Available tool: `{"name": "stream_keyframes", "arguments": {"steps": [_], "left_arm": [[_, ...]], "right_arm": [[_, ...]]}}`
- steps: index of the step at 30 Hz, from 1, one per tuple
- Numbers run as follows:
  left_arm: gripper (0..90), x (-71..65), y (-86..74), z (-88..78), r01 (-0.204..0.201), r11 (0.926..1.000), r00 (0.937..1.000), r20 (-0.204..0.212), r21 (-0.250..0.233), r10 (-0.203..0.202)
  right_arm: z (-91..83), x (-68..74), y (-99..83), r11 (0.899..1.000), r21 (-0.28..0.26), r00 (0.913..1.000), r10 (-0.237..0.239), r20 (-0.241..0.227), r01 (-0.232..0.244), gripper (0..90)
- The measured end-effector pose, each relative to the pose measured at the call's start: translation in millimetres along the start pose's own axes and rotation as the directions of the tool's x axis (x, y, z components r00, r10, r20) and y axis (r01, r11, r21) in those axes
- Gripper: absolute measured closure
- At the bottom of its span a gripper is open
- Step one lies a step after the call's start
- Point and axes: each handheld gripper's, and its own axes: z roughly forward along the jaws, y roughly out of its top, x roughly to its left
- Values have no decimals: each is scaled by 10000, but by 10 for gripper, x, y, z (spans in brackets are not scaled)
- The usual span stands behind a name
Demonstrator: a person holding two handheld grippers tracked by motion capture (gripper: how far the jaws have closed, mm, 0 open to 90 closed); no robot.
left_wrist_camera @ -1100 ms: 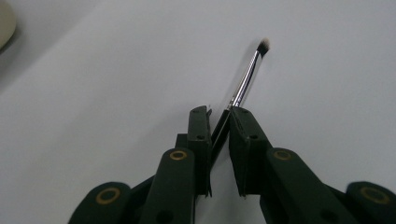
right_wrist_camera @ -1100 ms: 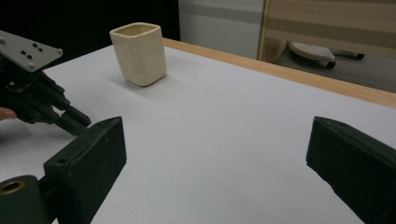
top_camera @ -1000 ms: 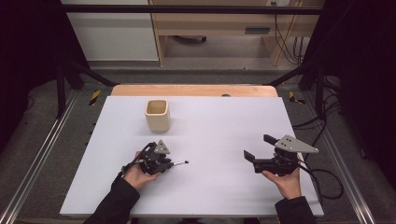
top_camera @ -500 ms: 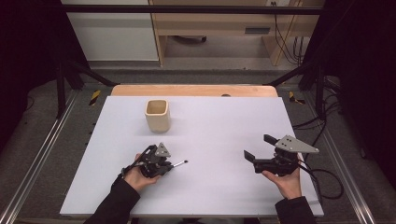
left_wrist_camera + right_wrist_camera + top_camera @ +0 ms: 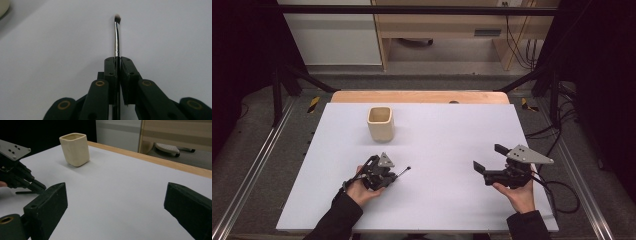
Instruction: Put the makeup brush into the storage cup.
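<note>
A cream square cup stands upright on the white table top, left of centre toward the back. It also shows in the right gripper view. My left gripper lies low near the front left, shut on a thin brush whose tip points right. The left gripper view shows the brush with its silver ferrule and dark bristles sticking out ahead of the closed jaws. My right gripper hovers at the front right, open and holding nothing, its jaws wide apart.
A wooden strip runs along the table's far edge. Beyond it are a floor, cabinet legs and cables. Black frame posts stand at both sides. The left gripper appears at the left in the right gripper view.
The brush tip in the left gripper has edged slightly toward the back. The right gripper has stayed where it was, still open.
</note>
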Motion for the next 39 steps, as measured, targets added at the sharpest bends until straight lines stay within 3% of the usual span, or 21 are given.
{"name": "stream_keyframes", "arguments": {"steps": [6,13,23,26,29,31,33,39], "left_arm": [[829,1,-3,7,-95,10000,10000,-14,-16,95],[751,12,14,-33,-31,9999,10000,-37,-150,31],[498,27,85,-211,101,9982,9999,126,-585,-94],[406,26,117,-255,1,9986,10000,16,-536,0],[314,57,157,-301,179,9990,9992,354,-397,-165],[284,60,171,-304,195,9991,9993,323,-365,-183],[261,76,202,-294,78,10000,9996,286,22,-79],[206,93,290,-316,-69,9998,10000,48,209,68]], "right_arm": [[5,3,-1,10000,6,10000,12,5,-12,51],[-3,-2,2,10000,4,10000,-4,5,4,52],[-12,-2,9,10000,-19,10000,-22,24,22,51],[-7,0,8,10000,-21,10000,-31,26,31,51],[-11,-1,9,10000,4,10000,-16,37,16,51],[-5,2,7,10000,12,10000,20,29,-20,51],[-2,5,7,10000,27,10000,34,33,-34,51],[-22,1,13,10000,11,10000,-2,7,2,51]]}}
